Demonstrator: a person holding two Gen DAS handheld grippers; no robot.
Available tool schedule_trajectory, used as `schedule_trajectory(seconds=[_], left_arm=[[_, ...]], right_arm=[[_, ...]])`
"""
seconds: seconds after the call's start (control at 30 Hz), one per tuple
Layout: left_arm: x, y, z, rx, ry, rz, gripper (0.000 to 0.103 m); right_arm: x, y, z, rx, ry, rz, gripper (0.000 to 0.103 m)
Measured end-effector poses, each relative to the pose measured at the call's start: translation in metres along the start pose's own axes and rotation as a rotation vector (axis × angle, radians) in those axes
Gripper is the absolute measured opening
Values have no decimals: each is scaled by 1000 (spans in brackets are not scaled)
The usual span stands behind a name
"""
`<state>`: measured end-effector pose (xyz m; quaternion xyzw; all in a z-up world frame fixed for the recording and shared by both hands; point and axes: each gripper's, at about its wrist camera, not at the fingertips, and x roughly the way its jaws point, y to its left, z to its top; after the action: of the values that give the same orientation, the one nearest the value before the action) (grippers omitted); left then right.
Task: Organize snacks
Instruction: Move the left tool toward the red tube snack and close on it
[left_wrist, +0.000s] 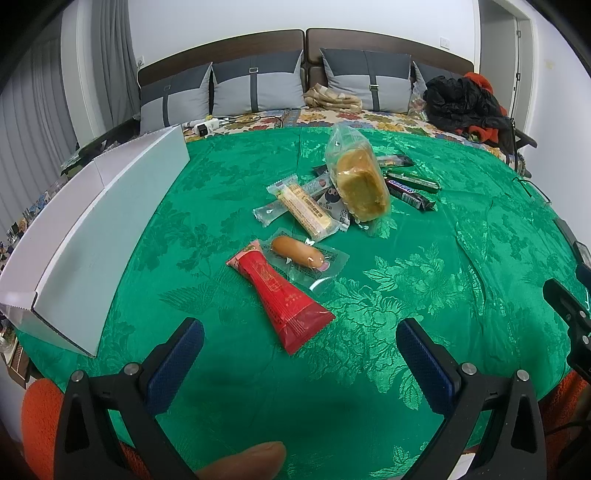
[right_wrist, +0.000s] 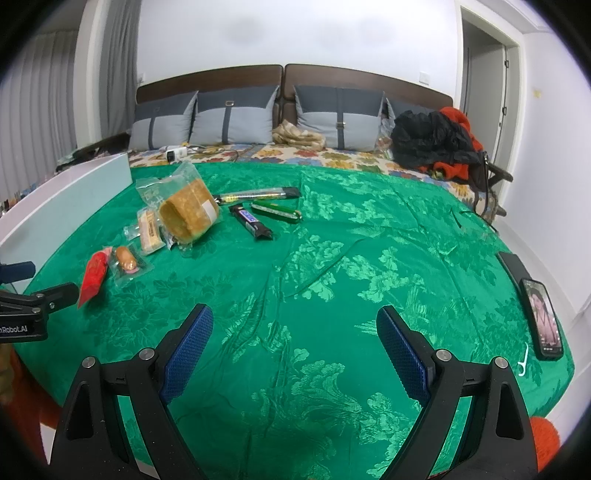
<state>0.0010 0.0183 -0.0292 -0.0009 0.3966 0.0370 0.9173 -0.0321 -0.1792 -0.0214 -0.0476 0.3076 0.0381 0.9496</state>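
Observation:
Snacks lie on a green cloth (left_wrist: 406, 295). Nearest my open left gripper (left_wrist: 299, 332) is a red packet (left_wrist: 284, 299), just beyond the fingertips. Behind it are a wrapped sausage (left_wrist: 299, 253), a yellow wafer bar (left_wrist: 306, 210), a bagged cake (left_wrist: 360, 184), a Snickers bar (left_wrist: 406, 192) and a green bar (left_wrist: 413, 180). A white box (left_wrist: 92, 229) stands at the left. My right gripper (right_wrist: 295, 325) is open over bare cloth, with the red packet (right_wrist: 95, 275), sausage (right_wrist: 125, 258), cake (right_wrist: 186, 214) and Snickers bar (right_wrist: 251, 221) far to its upper left.
A phone (right_wrist: 543, 317) and a white floss pick (right_wrist: 522, 363) lie at the cloth's right edge. Grey pillows (left_wrist: 258, 83), a power strip (left_wrist: 207, 125) and a pile of black and red clothes (left_wrist: 465, 99) sit at the bed's head. A fingertip (left_wrist: 251, 458) shows below my left gripper.

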Motion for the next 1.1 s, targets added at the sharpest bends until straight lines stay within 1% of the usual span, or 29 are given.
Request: schedule_trajectory(seconds=[0.37, 0.57, 0.7, 0.77, 0.83, 0.93, 1.1], left_arm=[[3, -1, 1, 1, 20, -1, 103], [7, 21, 6, -97, 45, -16, 103], [12, 29, 4, -125, 73, -18, 103], [18, 27, 5, -130, 96, -32, 103], [28, 20, 9, -105, 121, -44, 103], [44, 12, 17, -77, 142, -19, 103], [71, 17, 28, -143, 207, -17, 103]], right_arm=[[1, 1, -4, 6, 11, 1, 92], [4, -3, -1, 18, 17, 7, 92], [6, -4, -1, 22, 33, 16, 92], [6, -4, -1, 20, 34, 18, 92], [6, -2, -1, 18, 36, 21, 92], [7, -3, 0, 15, 41, 26, 92], [6, -4, 1, 13, 44, 33, 92]])
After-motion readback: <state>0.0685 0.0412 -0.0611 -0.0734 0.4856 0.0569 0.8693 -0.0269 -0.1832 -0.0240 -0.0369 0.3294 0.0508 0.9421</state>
